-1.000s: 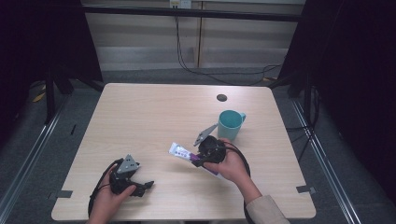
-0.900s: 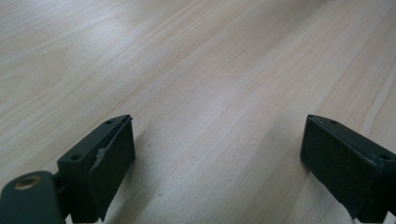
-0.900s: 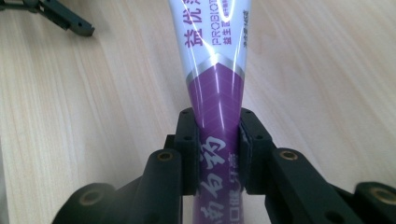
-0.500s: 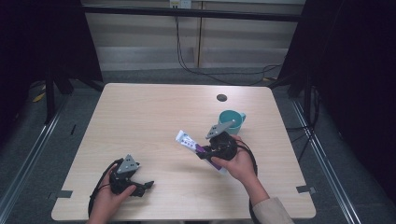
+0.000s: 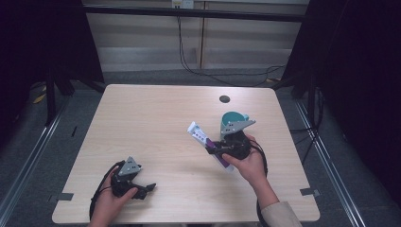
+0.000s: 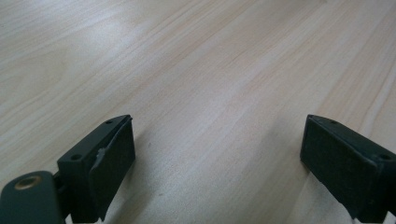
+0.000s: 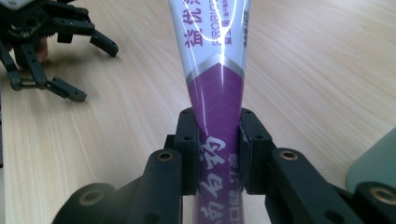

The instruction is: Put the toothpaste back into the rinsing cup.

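The right gripper, just right of the middle of the high view, was pinched tight on a white and purple plastic toothpaste tube. The tube was up off the light wooden table and slanted, with its white end toward the upper left of that view and its purple end low by the hand. In the right gripper view the two black jaws squeezed the purple part of the tube from both sides, and the white part stuck out past them to the top of the frame. A teal plastic cup stood just behind the gripper, very close to it. It looked like the tube was meant to go into that cup. To do that well, the person would need to keep the squeeze firm so the smooth tube could not slip, tip the tube until it stood more upright, bring its lower end over the cup's open top, and let go only when the end was inside. A bump on the rim might knock the cup over, so a slow move seemed best. The left gripper, at the lower left of the high view, rested on the table with its jaws wide apart and nothing between them.
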